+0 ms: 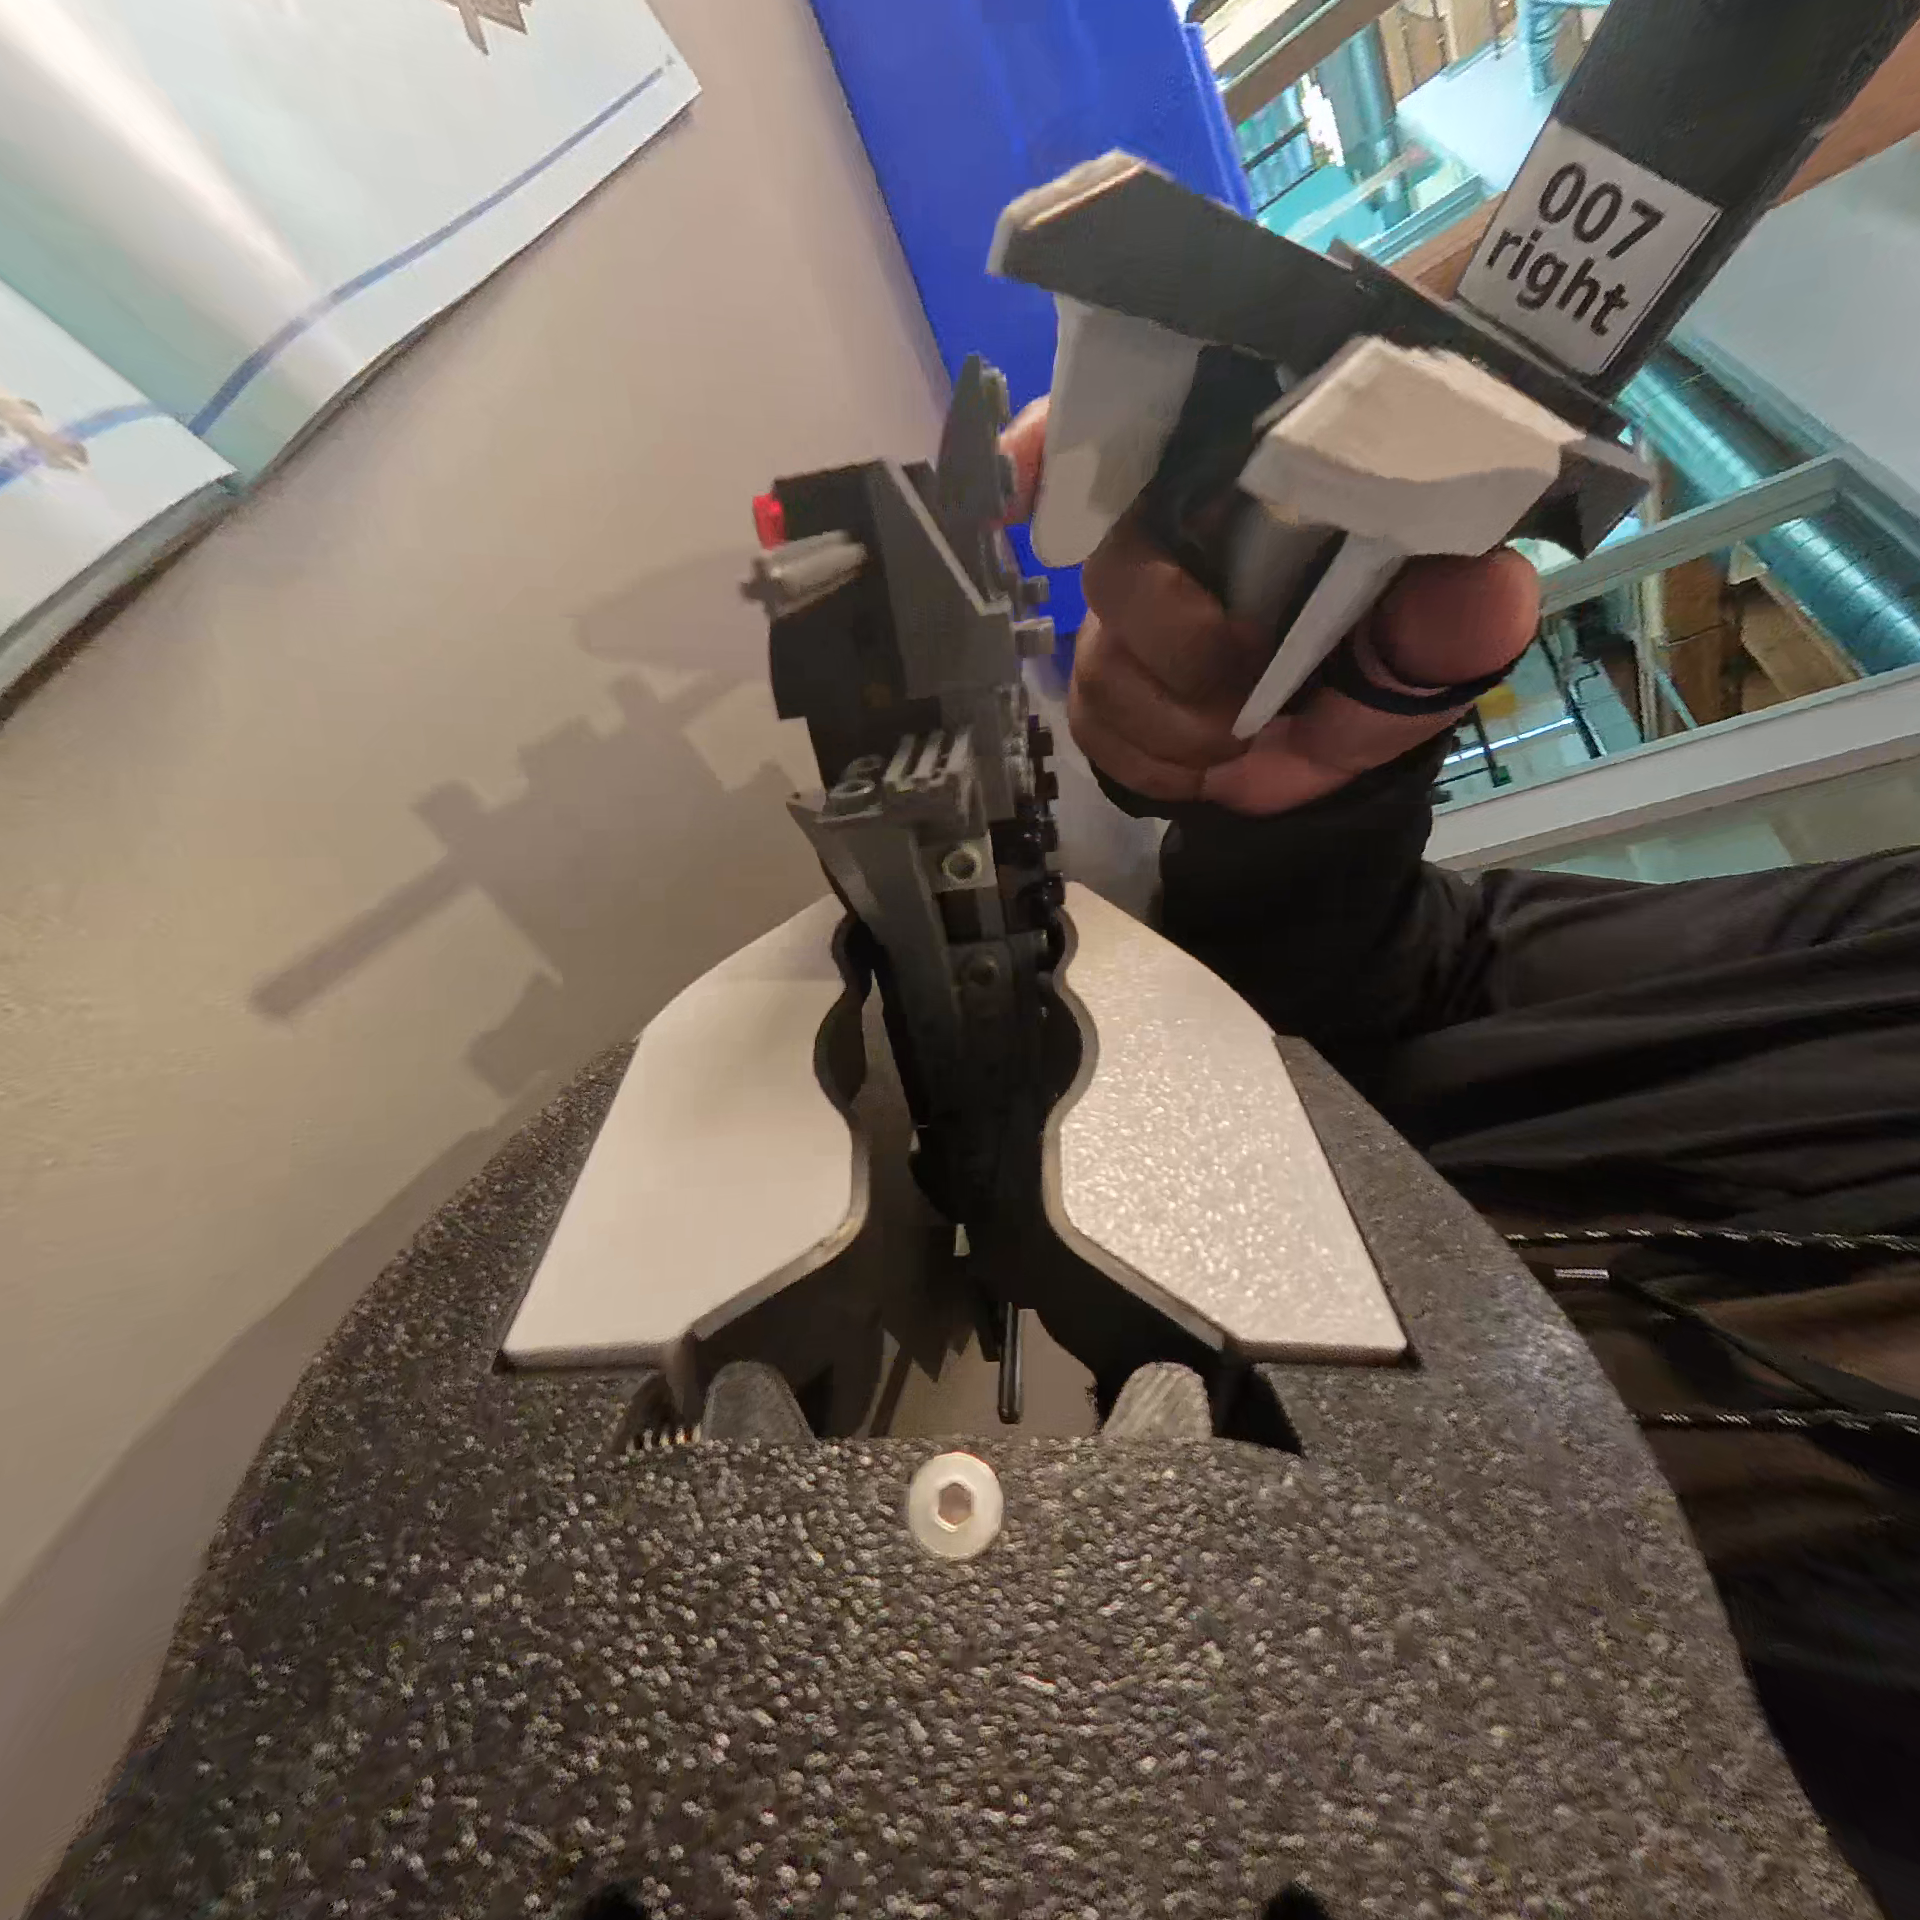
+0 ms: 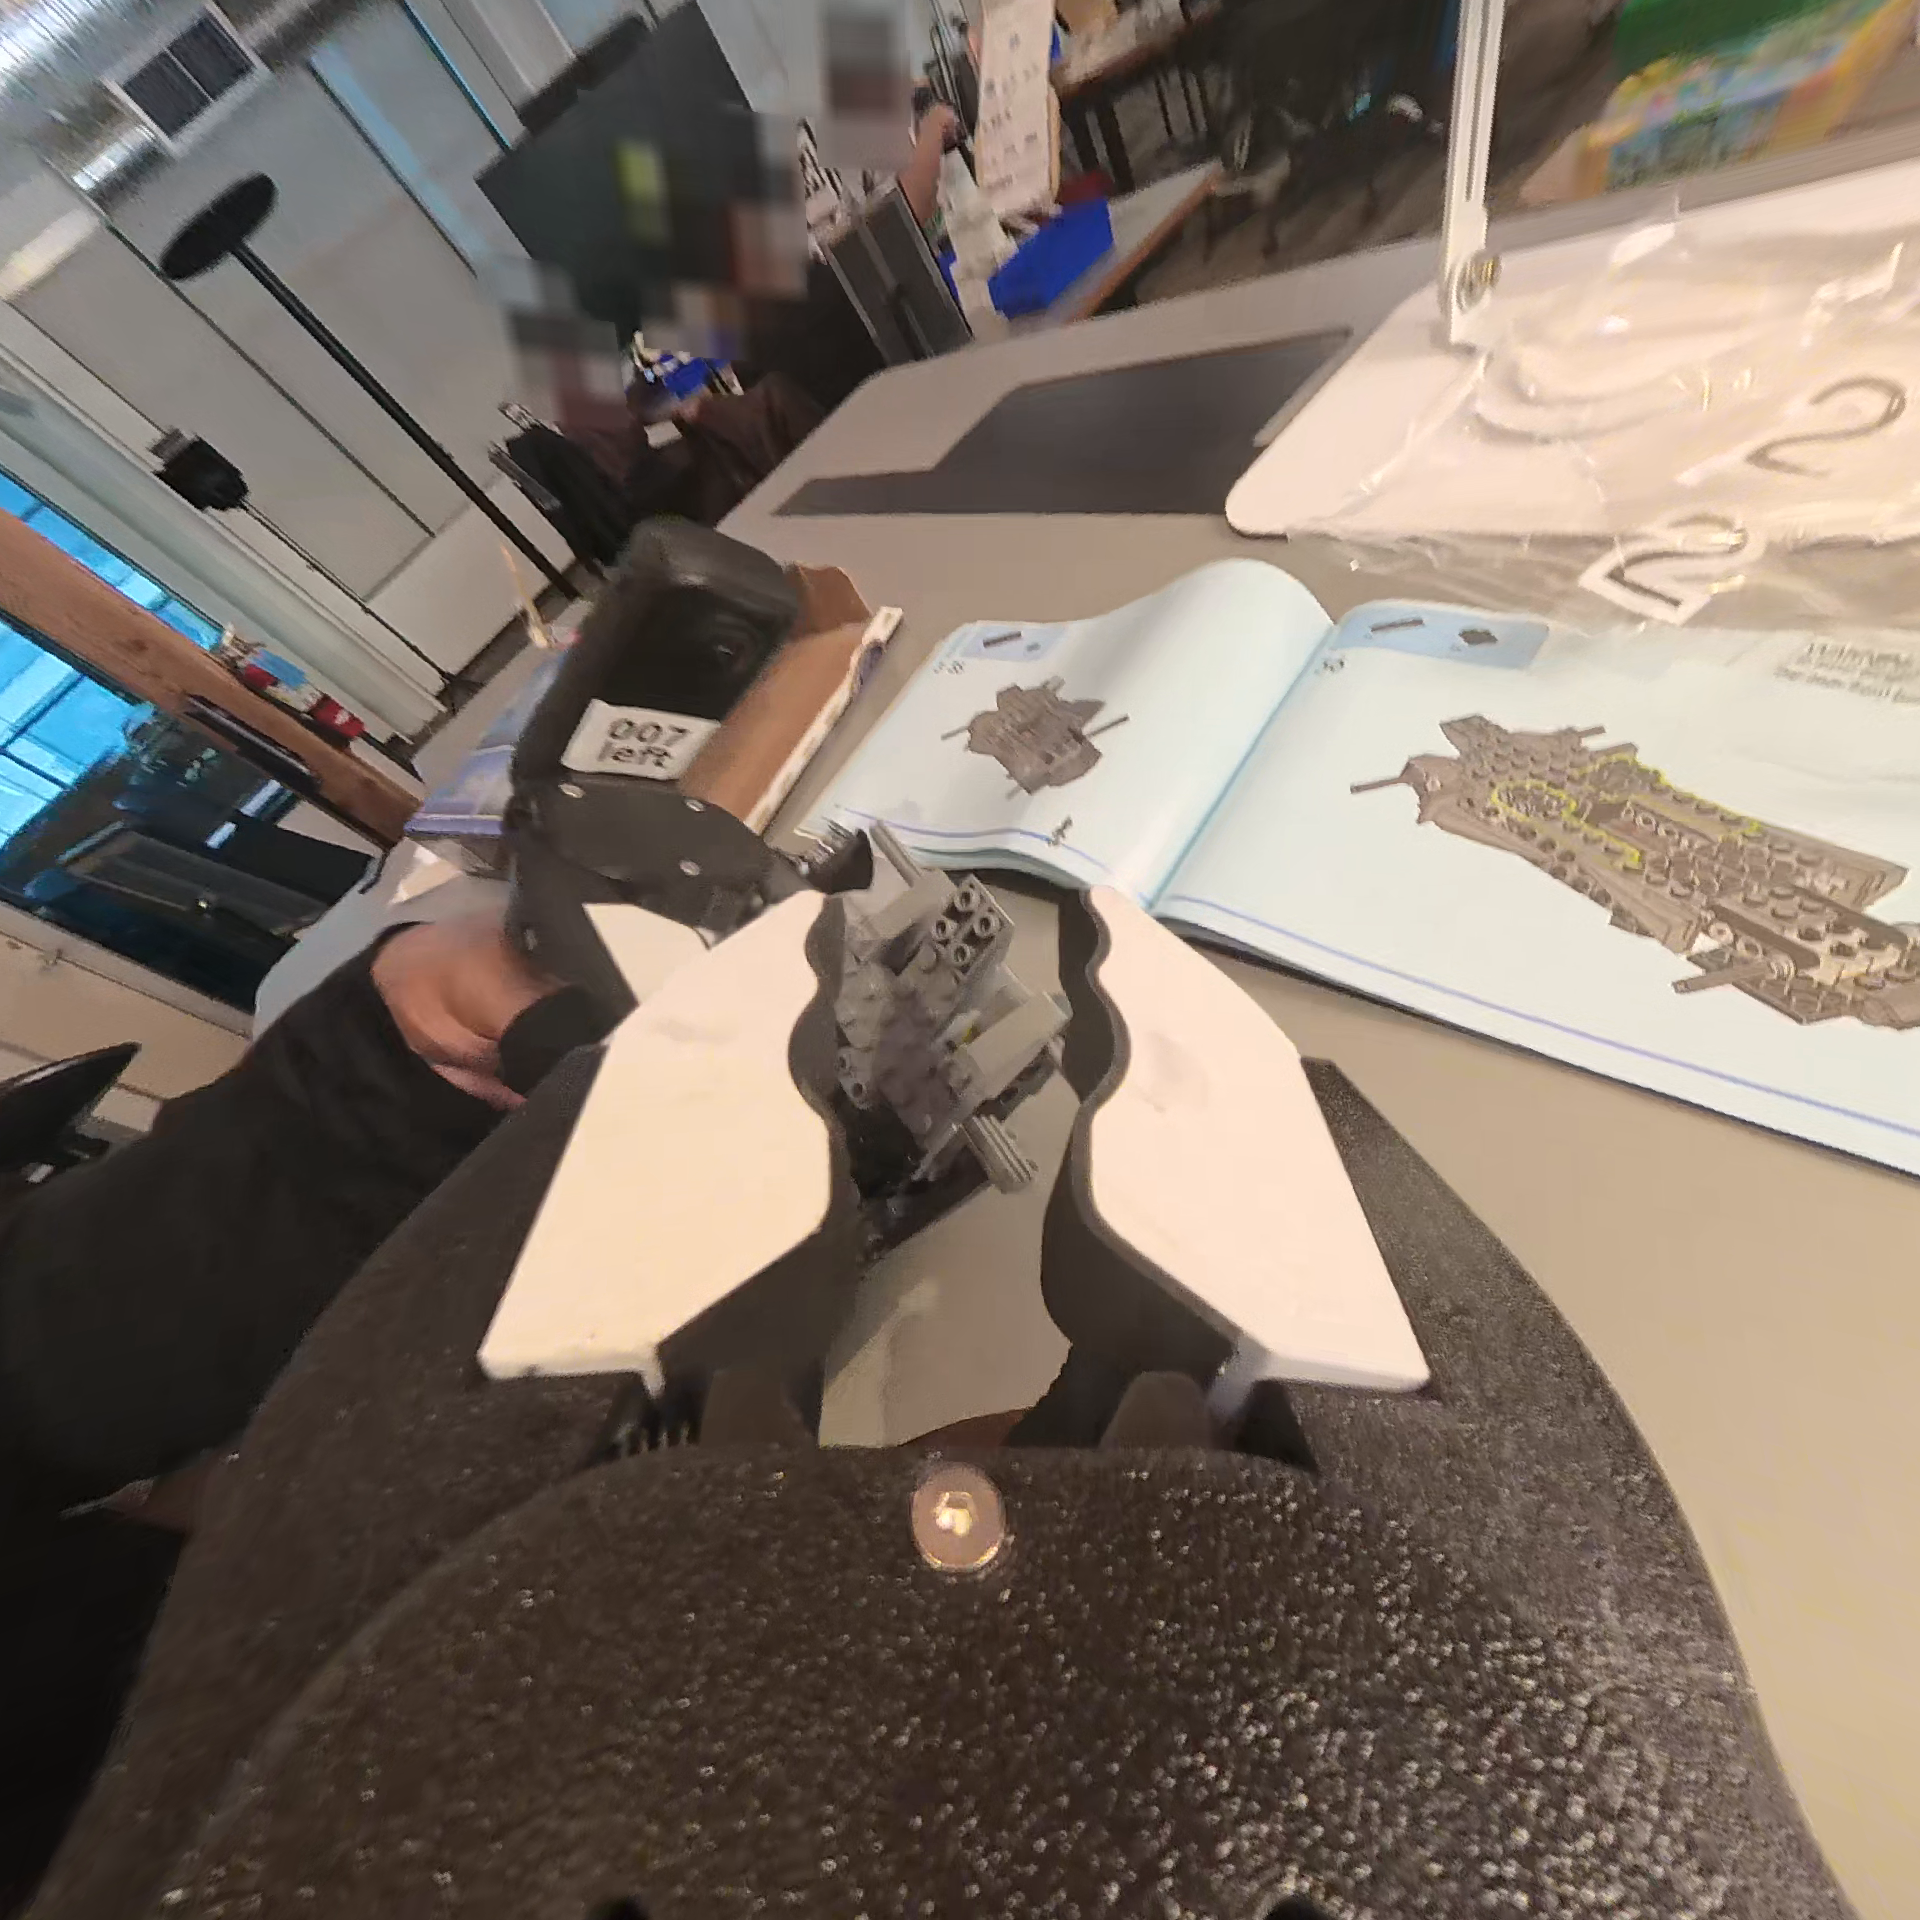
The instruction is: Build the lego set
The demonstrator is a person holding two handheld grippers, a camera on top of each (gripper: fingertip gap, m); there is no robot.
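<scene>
Left tool [image 1: 951,935] pinching grey brick model [image 1: 914,727]; right tool [image 2: 945,935] spread, model's base hidden.

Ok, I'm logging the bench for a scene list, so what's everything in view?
brick model: one, grey and black, between the left gripper's fingers
instruction booklet: one, pale blue, open on the table
table: one, grey-beige
plastic bags: count unclear, clear, far right
dark mat: one, black, far side of table
blue bin: one, behind the model
left hand-held gripper: one, black with white fingers, clamping the model
right hand-held gripper: one, same colours, open around the model's end
hands: two, one per gripper
</scene>
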